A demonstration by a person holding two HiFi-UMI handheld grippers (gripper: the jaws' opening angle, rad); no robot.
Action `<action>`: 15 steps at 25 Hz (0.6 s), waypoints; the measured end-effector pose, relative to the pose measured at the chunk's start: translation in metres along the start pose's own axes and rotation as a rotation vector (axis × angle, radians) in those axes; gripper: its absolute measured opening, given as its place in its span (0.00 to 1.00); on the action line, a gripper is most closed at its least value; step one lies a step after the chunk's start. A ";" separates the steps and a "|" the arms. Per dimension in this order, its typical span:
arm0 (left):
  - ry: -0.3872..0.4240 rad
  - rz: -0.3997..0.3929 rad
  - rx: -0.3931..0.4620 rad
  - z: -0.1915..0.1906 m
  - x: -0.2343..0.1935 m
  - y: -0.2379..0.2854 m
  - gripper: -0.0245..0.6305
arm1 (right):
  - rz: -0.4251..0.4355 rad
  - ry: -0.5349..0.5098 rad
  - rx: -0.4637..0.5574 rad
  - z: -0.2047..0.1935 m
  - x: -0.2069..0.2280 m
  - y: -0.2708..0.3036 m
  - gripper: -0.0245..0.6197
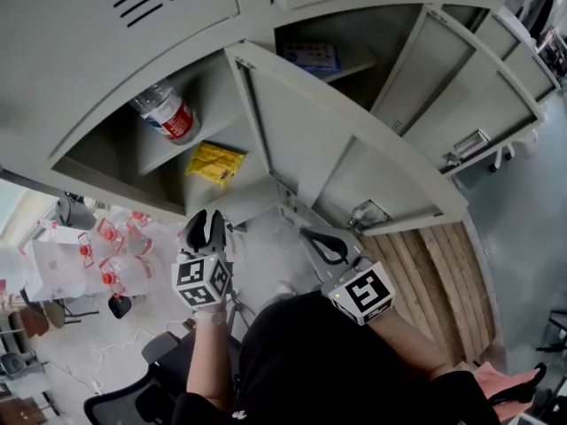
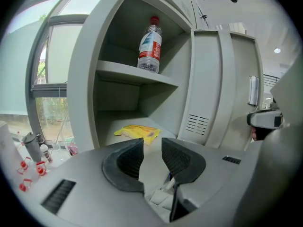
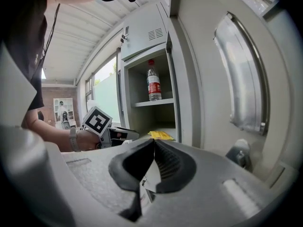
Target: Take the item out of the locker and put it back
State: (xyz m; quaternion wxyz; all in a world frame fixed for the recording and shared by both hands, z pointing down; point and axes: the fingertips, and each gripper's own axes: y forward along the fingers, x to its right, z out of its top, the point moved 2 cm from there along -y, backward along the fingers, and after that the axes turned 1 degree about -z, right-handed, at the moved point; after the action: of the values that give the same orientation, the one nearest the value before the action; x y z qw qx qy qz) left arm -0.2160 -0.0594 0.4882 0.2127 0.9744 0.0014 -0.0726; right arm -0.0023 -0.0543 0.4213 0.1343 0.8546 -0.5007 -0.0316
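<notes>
An open locker compartment (image 1: pixel 232 197) holds a clear water bottle (image 1: pixel 168 113) with a red label on its upper shelf. A yellow packet (image 1: pixel 215 162) lies on the lower shelf. The left gripper view shows the bottle (image 2: pixel 150 44) upright and the packet (image 2: pixel 137 132) flat. My left gripper (image 1: pixel 205 228) hovers just outside the lower shelf and points at the packet; its jaws (image 2: pixel 152 144) stand apart, empty. My right gripper (image 1: pixel 323 244) hangs to the right, in front of the swung-out door (image 1: pixel 354 149), fingertips meeting with nothing between them (image 3: pixel 154 143).
A neighbouring compartment holds a blue-printed item (image 1: pixel 312 57). The door's metal handle (image 3: pixel 241 74) is close on the right. Wooden planks (image 1: pixel 434 273) lie below the lockers. At the left stand a table with red-and-white parts (image 1: pixel 97 246) and a black chair (image 1: pixel 133 397).
</notes>
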 end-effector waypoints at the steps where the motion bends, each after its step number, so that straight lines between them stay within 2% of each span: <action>1: -0.001 0.005 0.002 -0.001 -0.001 -0.003 0.23 | 0.012 0.002 -0.002 0.001 -0.003 0.002 0.04; 11: -0.021 0.034 0.038 -0.005 -0.001 -0.045 0.18 | 0.115 -0.024 0.002 0.003 -0.027 0.021 0.04; 15: -0.022 0.068 0.071 -0.001 -0.001 -0.067 0.14 | 0.162 -0.039 0.014 0.006 -0.037 0.032 0.04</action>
State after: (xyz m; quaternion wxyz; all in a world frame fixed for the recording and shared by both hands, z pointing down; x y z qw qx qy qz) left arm -0.2193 0.0016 0.4615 0.1801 0.9800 -0.0366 -0.0759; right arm -0.0490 -0.0386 0.4209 0.1208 0.8115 -0.5707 -0.0338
